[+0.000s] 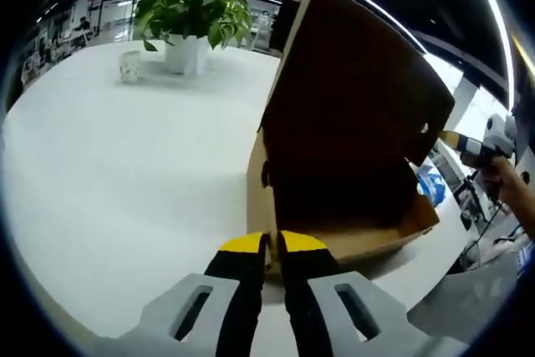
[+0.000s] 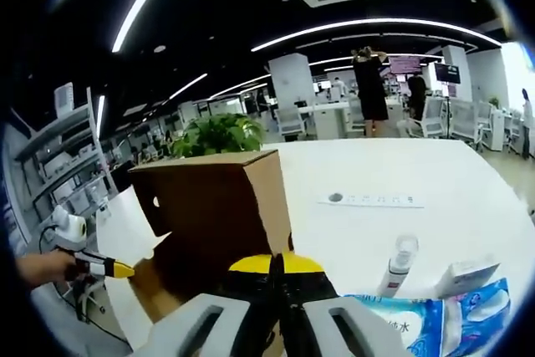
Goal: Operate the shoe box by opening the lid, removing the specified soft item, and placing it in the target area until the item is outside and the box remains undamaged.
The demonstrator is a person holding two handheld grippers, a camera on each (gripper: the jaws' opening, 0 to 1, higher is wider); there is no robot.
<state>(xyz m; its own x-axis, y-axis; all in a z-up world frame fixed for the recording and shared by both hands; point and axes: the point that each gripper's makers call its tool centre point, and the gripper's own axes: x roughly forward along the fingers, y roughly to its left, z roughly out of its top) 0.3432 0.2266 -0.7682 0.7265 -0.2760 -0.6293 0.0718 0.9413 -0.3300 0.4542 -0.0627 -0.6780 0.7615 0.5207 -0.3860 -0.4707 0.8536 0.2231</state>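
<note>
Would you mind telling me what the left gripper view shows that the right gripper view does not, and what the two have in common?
Left gripper view: the dark inside of the raised lid, a small white cup and the plant's white pot. Right gripper view: a blue-and-white soft tissue pack, a white plastic bottle and a small white carton. Shared: the brown cardboard shoe box, the green leafy plant and the white table.

The raised lid (image 1: 351, 81) walls one side of the shoe box (image 1: 351, 232); white table (image 1: 125, 181) beside it lies open.
</note>
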